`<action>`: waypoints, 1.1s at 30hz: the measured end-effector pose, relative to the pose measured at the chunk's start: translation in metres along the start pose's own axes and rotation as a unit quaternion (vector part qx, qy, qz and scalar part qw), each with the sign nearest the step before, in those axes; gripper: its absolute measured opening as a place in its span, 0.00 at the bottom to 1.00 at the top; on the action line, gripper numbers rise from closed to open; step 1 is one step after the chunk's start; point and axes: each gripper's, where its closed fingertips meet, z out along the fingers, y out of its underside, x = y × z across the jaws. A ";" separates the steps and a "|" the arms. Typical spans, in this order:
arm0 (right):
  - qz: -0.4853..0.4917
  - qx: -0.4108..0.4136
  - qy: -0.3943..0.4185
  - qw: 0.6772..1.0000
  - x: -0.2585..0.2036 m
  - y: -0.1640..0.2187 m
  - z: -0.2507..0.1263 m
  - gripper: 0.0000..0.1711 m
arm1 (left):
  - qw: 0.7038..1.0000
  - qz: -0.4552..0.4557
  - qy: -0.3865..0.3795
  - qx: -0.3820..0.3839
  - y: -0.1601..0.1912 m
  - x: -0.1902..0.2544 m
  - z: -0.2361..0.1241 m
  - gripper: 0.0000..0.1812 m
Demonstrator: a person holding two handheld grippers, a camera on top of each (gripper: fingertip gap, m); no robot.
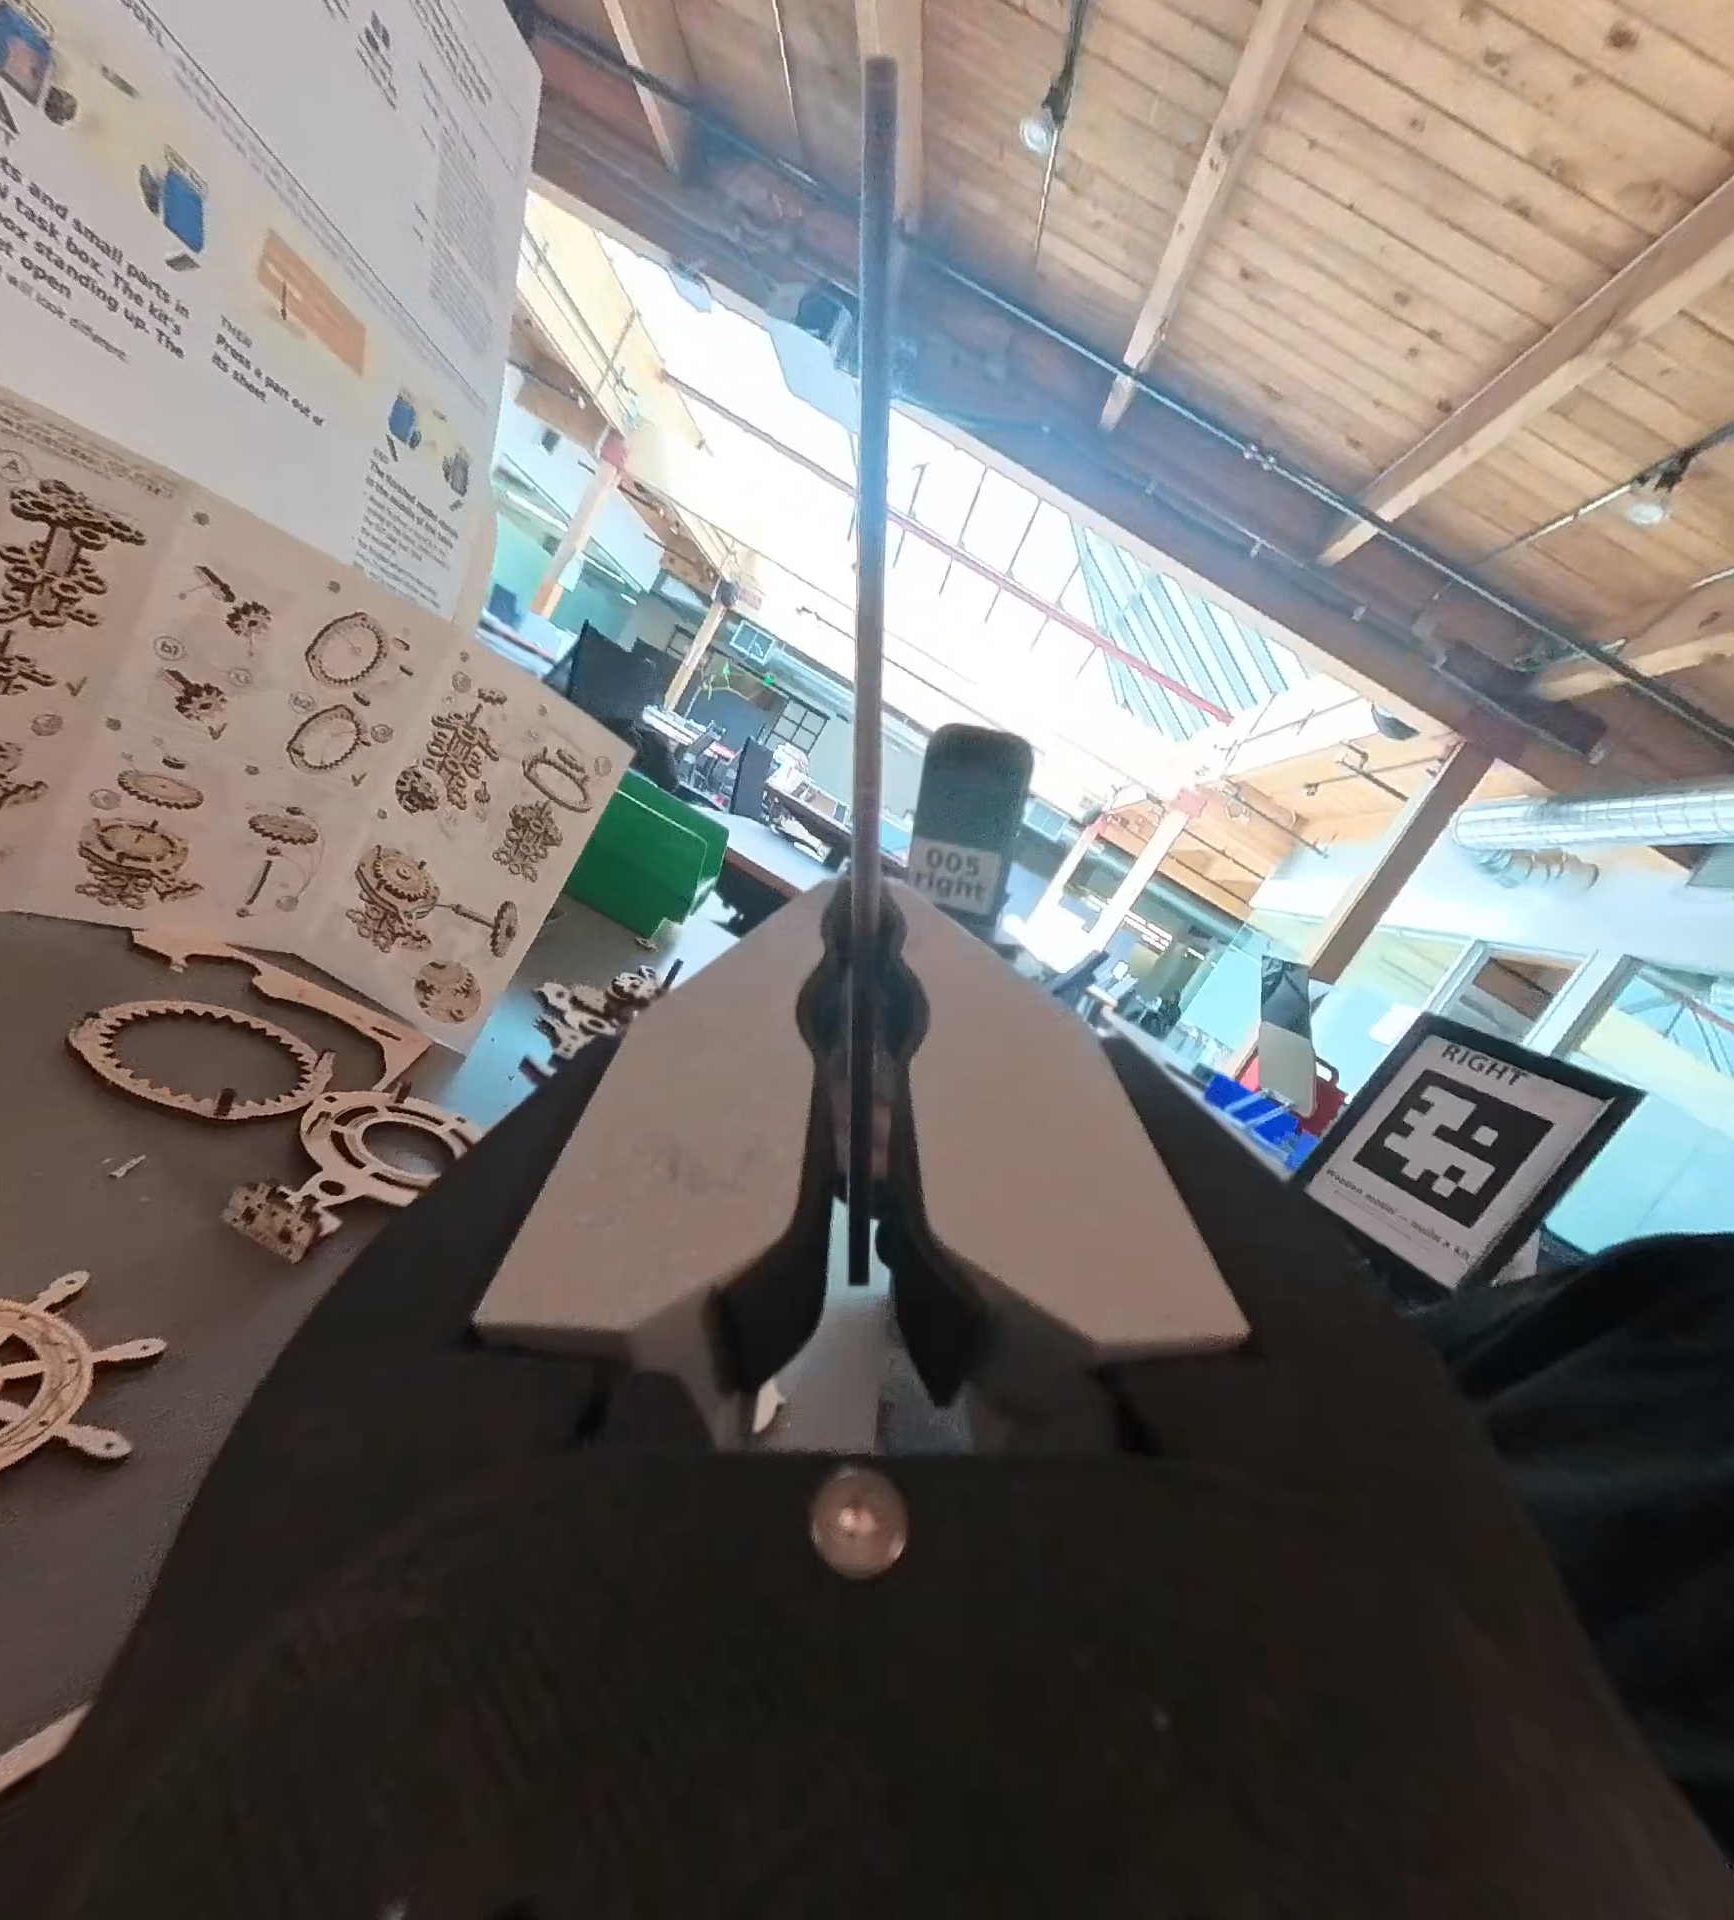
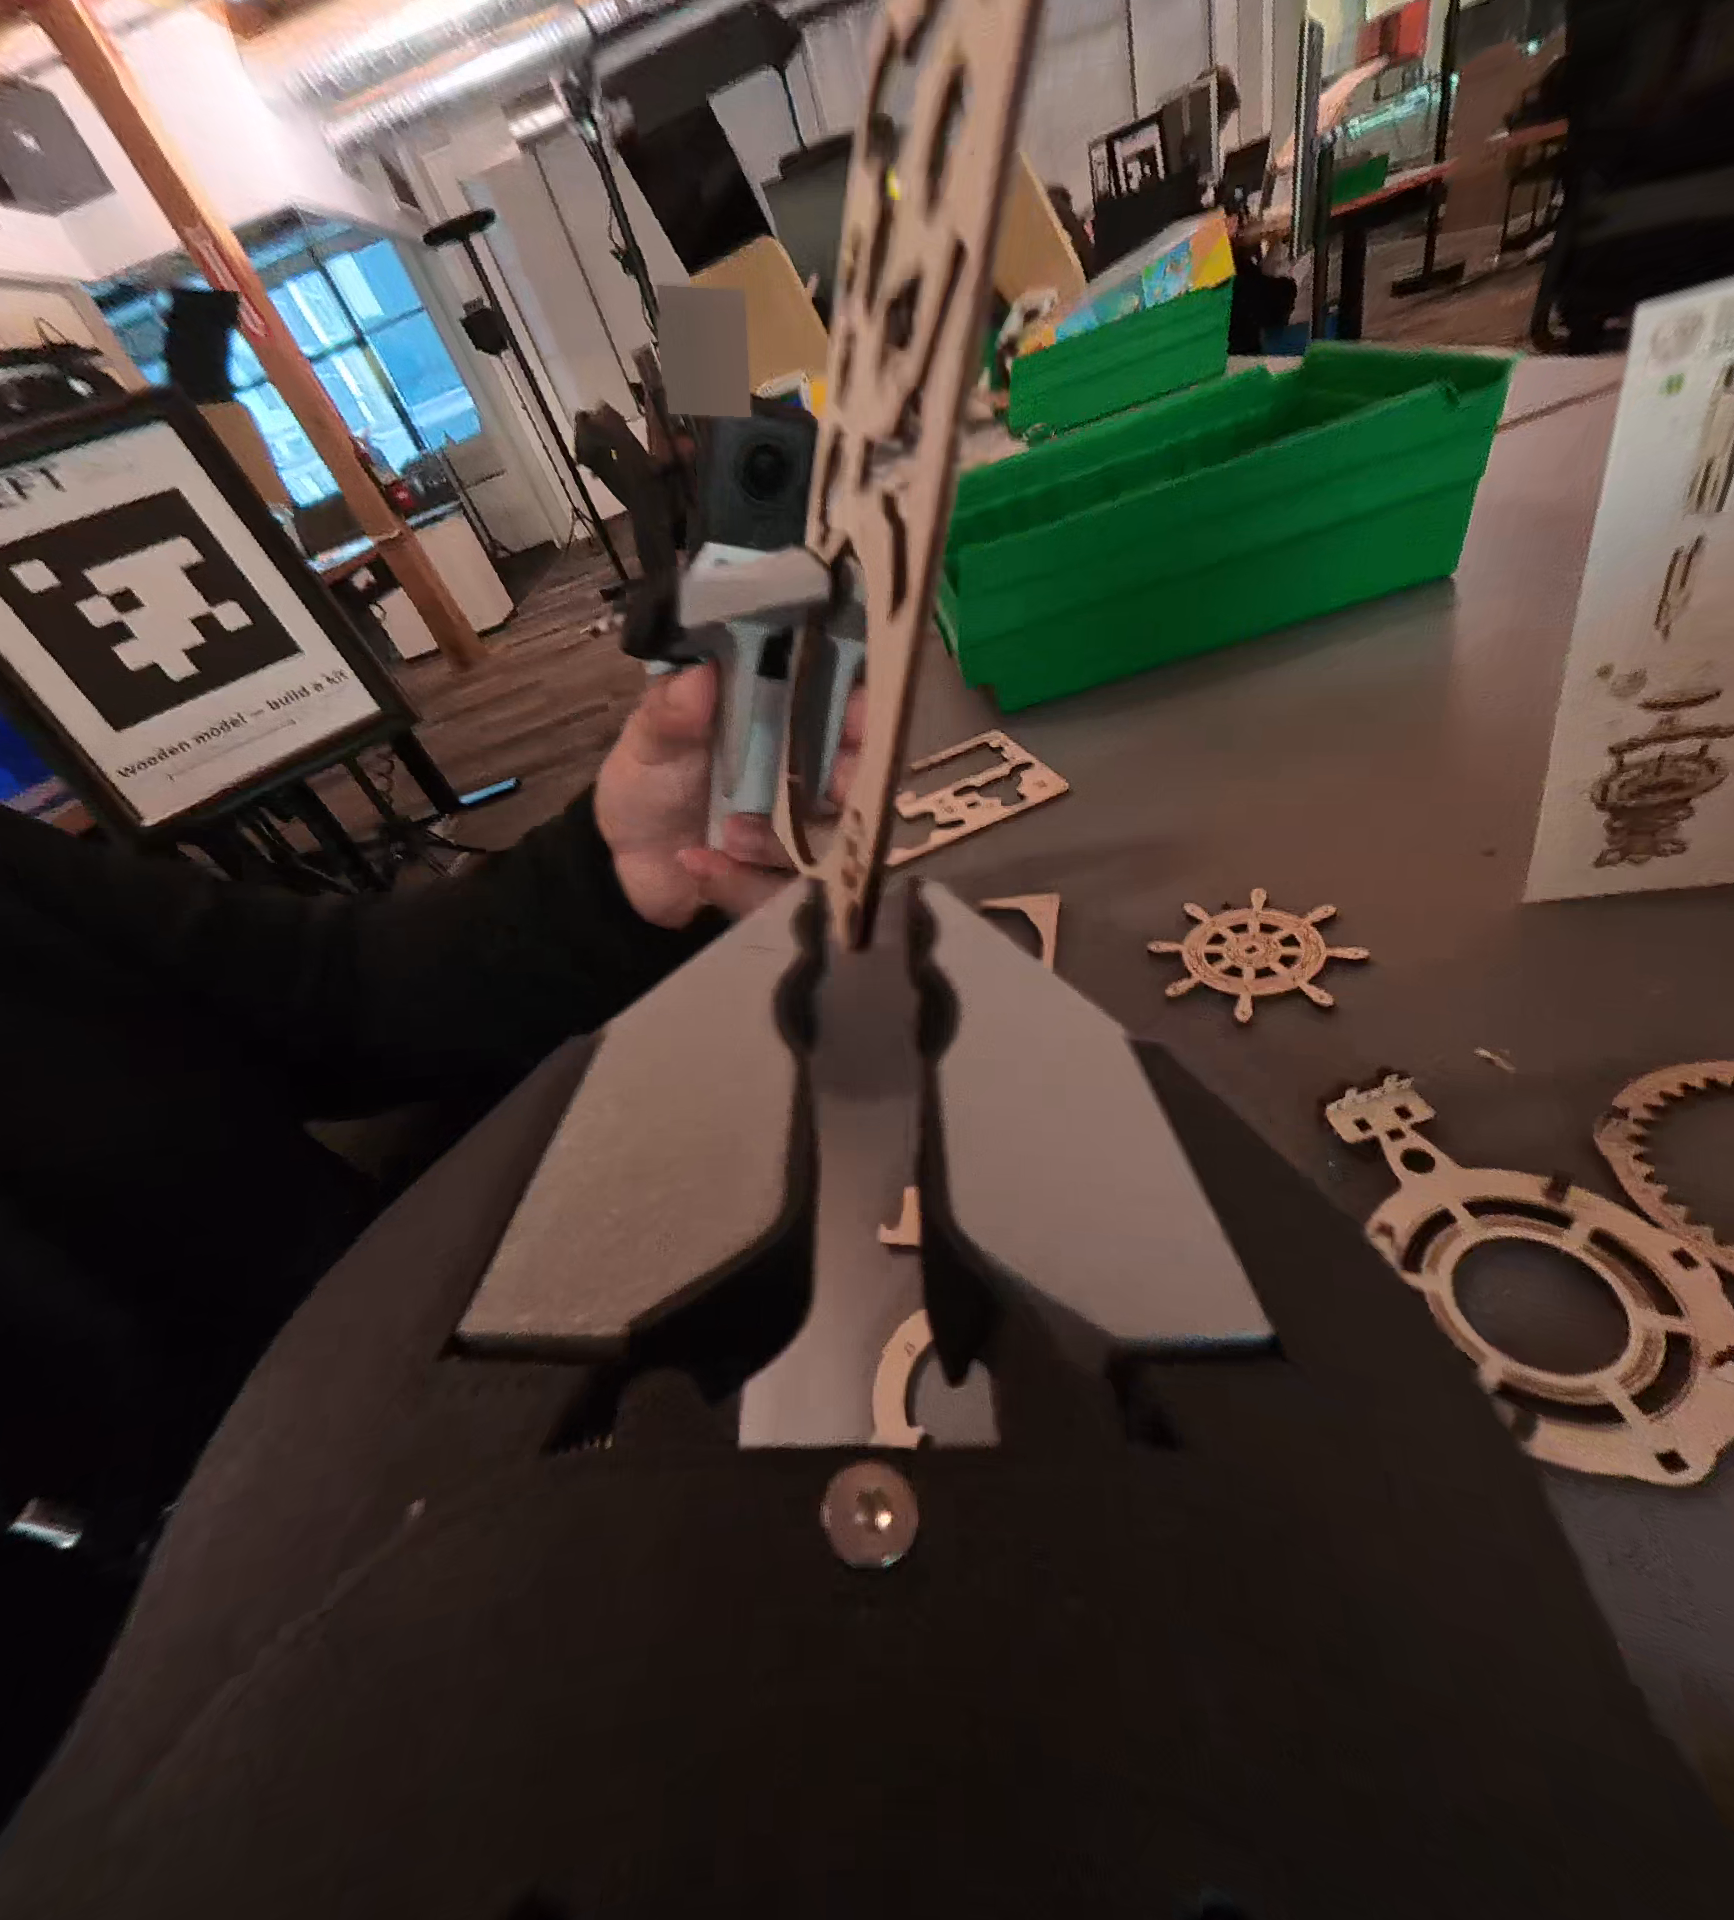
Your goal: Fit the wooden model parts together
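Nearest us, left tongs [image 1: 863, 1049] clamp a wooden sheet [image 1: 873, 623] edge-on. Right tongs [image 2: 868, 935] stand narrow around that sheet's [image 2: 904, 416] lower edge; we cannot tell if they grip it. Grey table [image 2: 1310, 727] carries a wheel [image 2: 1258, 951], toothed ring [image 1: 198, 1060], green bin [image 2: 1206, 540]. Timber ceiling [image 1: 1362, 260] above. Printed booklet [image 1: 219, 675] and marker signs [image 2: 136, 613] bear writing; room blurred.

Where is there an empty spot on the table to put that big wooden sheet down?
Bare table lies between the green bin and the ship's wheel. Nearer, it is crowded: the round frame sits right beside the toothed ring, and the instruction sheet fills the far right.
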 end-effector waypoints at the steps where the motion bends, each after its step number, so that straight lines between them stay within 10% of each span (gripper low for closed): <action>1: 0.000 0.000 0.004 1.000 0.003 0.002 0.001 0.02 | 1.000 -0.003 -0.004 0.012 0.000 0.000 0.001 0.00; 8: 0.025 0.008 -0.043 0.999 -0.006 -0.001 -0.003 0.00 | 0.999 -0.005 -0.033 0.012 0.007 -0.003 0.006 0.00; 12: -0.030 -0.068 0.021 0.997 0.003 0.014 -0.011 0.00 | 0.984 0.107 -0.136 -0.046 -0.016 -0.013 -0.019 0.17; 18: -0.046 -0.153 0.045 0.986 0.009 0.021 -0.009 0.00 | 0.850 0.376 -0.242 -0.277 -0.027 0.014 -0.005 0.38; 22: -0.047 -0.180 0.079 0.979 0.022 0.011 -0.016 0.00 | 0.765 0.477 -0.326 -0.284 -0.065 0.025 0.002 0.33; 28: -0.045 -0.211 0.055 0.975 0.019 0.011 -0.033 0.00 | 0.859 0.351 -0.278 -0.249 -0.065 0.022 -0.016 0.27; 33: -0.080 -0.354 0.038 0.931 0.015 0.035 -0.036 0.00 | 0.771 0.472 -0.286 -0.317 -0.041 0.019 0.019 0.27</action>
